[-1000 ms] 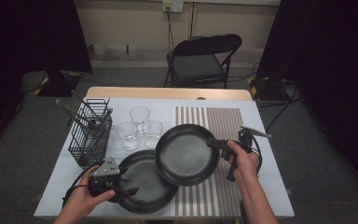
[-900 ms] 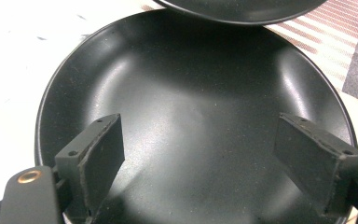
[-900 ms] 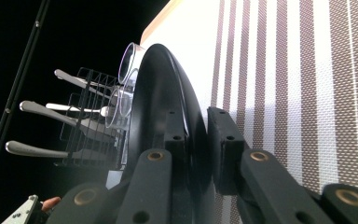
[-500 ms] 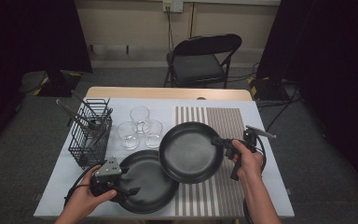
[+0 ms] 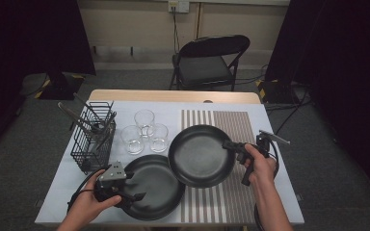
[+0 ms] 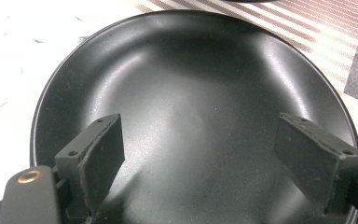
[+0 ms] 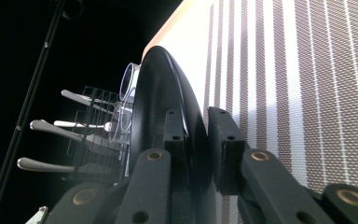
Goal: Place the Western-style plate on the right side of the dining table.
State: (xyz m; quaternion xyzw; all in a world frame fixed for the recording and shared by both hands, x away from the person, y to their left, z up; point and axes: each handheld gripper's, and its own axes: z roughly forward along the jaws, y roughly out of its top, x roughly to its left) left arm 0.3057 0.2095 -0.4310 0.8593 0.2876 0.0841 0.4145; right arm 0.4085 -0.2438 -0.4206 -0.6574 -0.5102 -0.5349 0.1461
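Upper black pan (image 5: 200, 154): clamped at its right rim by right gripper (image 5: 236, 146), lifted, overlapping the lower black pan (image 5: 154, 185) and striped mat (image 5: 231, 122). Lower pan: flat on table (image 5: 58, 192) (white surface), under left gripper (image 5: 135, 196), jaws released, spread wide above its bowl. Behind: three glasses (image 5: 144, 132), wire basket (image 5: 94, 137) with cutlery.

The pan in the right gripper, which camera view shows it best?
The high view: the whole black pan shows, its rim clamped by the right gripper over the striped mat. The right gripper view has it edge-on between the jaws. The left gripper view barely catches its edge at top.
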